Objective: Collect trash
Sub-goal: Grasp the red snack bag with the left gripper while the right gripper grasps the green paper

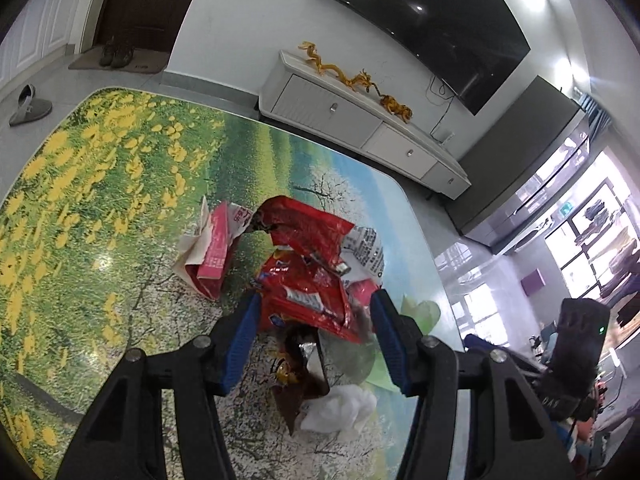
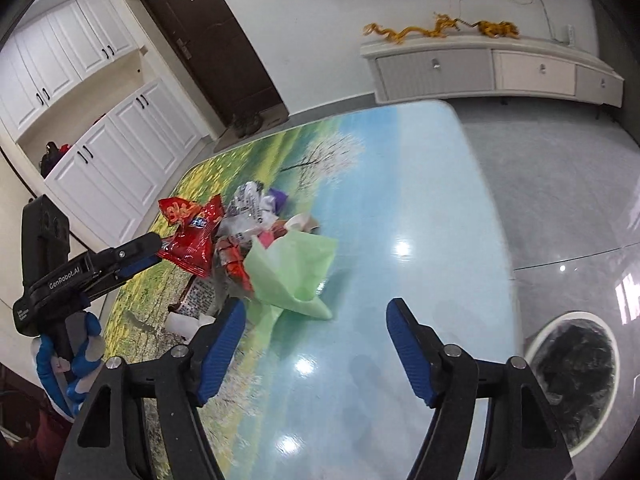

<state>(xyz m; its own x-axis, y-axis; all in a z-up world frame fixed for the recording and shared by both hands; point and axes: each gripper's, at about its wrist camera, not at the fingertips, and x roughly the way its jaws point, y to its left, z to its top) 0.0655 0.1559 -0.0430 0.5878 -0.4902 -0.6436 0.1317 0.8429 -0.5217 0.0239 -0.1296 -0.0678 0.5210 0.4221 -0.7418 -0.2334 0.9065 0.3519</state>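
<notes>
The left hand-held gripper (image 1: 314,312) clamps a red wrapper (image 1: 308,300) above the trash pile on the surface (image 2: 420,200), while the open, empty right hand-held gripper (image 2: 316,314) faces the green bag (image 2: 292,268) just ahead-left.

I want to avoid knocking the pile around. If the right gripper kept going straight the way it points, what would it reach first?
Probably bare table: the right gripper has open, empty jaws, and the pale green bag lies just left of its line. Depth is hard to judge, so its left finger might brush that bag.
</notes>
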